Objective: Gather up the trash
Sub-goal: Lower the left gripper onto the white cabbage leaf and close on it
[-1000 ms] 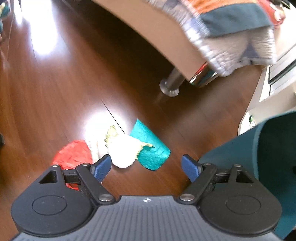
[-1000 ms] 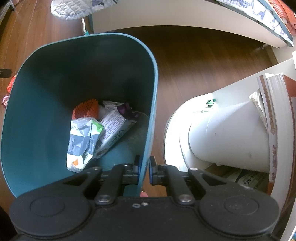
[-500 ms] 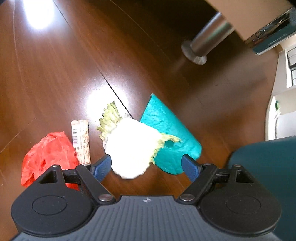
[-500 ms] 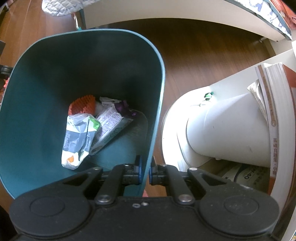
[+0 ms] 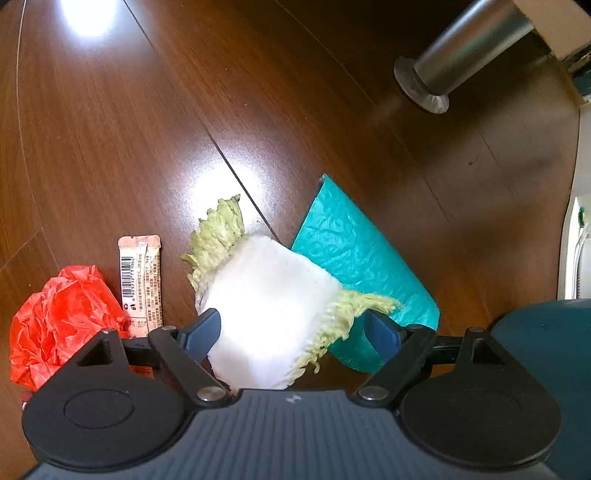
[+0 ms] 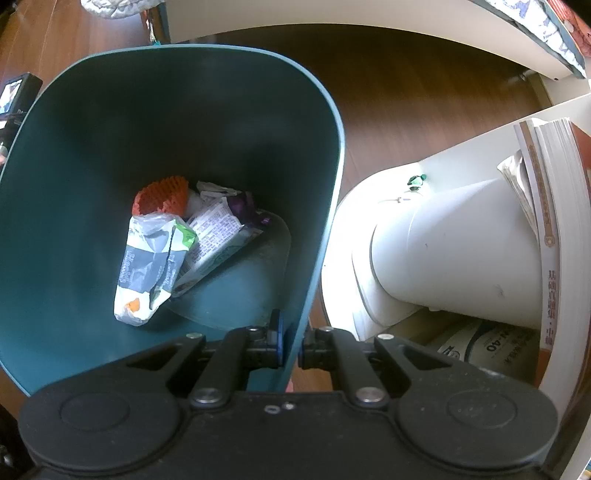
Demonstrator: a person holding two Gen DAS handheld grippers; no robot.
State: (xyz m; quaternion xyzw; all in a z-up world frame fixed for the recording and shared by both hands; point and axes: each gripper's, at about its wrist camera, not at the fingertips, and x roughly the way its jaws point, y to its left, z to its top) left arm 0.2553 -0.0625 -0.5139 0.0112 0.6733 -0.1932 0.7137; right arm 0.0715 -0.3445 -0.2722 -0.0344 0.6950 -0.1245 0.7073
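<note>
In the left wrist view my left gripper (image 5: 291, 332) is open, its jaws on either side of a white cloth with green fringe (image 5: 269, 310) lying on the wooden floor. A teal paper sheet (image 5: 354, 254) lies partly under the cloth to the right. A barcode wrapper (image 5: 140, 280) and crumpled red paper (image 5: 59, 317) lie to the left. My right gripper (image 6: 290, 345) is shut on the rim of the teal bin (image 6: 314, 258), which holds several wrappers (image 6: 155, 258). The bin's edge also shows in the left wrist view (image 5: 546, 354).
A metal furniture leg (image 5: 447, 62) stands on the floor at the far right of the left view. A white cylinder (image 6: 450, 251) and a stack of books (image 6: 554, 236) sit right of the bin. A white bed frame (image 6: 332, 14) runs behind it.
My left gripper has come down and forward over the trash, so the white cloth now sits between its open jaws. The right gripper keeps holding the bin, which shifted slightly.
</note>
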